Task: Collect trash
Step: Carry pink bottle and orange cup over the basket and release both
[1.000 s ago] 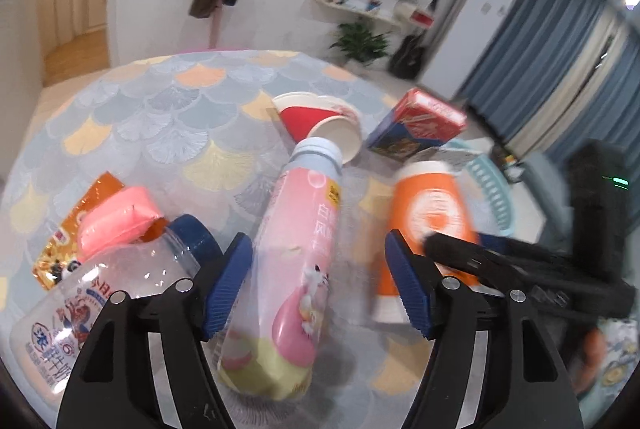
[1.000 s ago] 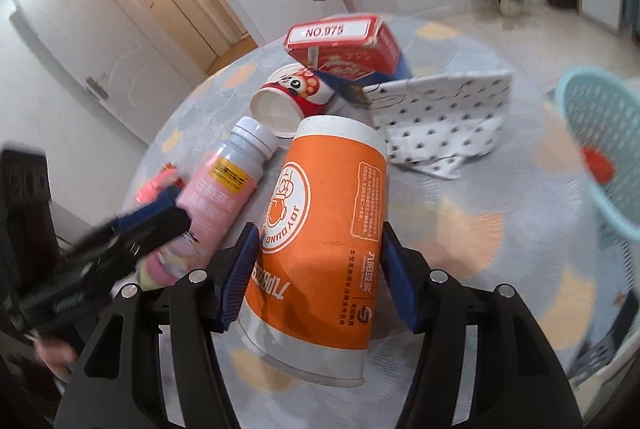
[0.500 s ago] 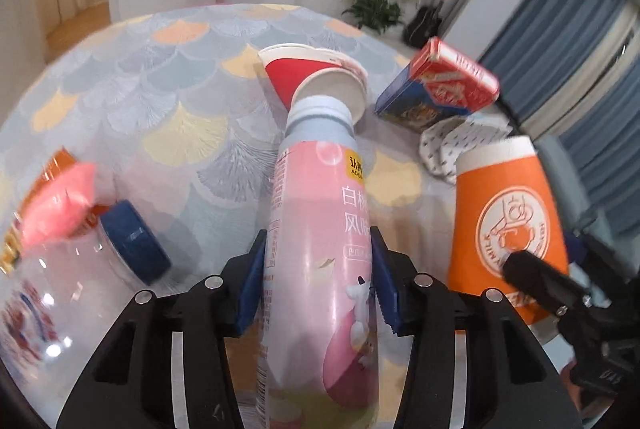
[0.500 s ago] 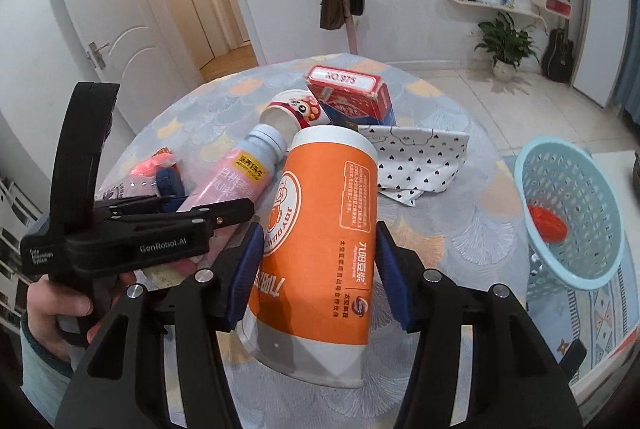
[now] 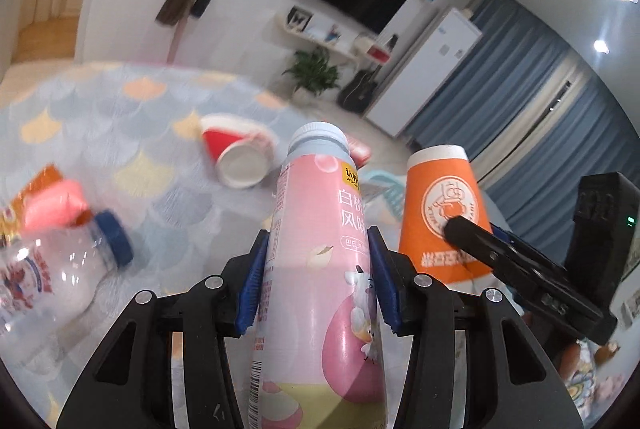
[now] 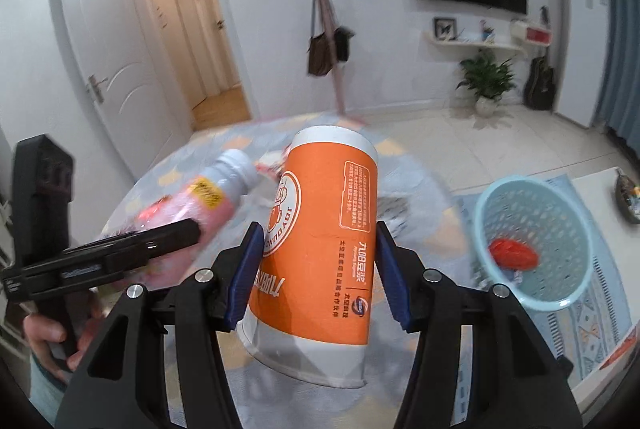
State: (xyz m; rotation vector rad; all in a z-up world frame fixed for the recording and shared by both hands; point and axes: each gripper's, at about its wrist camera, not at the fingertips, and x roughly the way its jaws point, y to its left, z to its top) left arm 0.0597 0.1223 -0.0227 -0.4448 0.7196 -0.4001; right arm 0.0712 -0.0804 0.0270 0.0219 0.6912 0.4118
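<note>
My left gripper (image 5: 318,279) is shut on a pink drink bottle (image 5: 320,269) with a pale cap and holds it lifted above the round table (image 5: 120,117). My right gripper (image 6: 318,271) is shut on an orange paper cup (image 6: 324,249), also lifted; the cup shows in the left wrist view (image 5: 444,213) and the bottle in the right wrist view (image 6: 208,197). A light blue basket (image 6: 536,241) stands on the floor to the right with a red item (image 6: 514,255) in it.
On the table lie a red paper cup (image 5: 240,157) on its side, a clear bottle with a blue cap (image 5: 60,277), a pink object (image 5: 56,209) and an orange packet (image 5: 36,185). A coat stand (image 6: 328,41) rises behind the table.
My left gripper closed on the pink bottle and lifted it. My right gripper raised the orange cup off the table. Both views have tilted upward.
</note>
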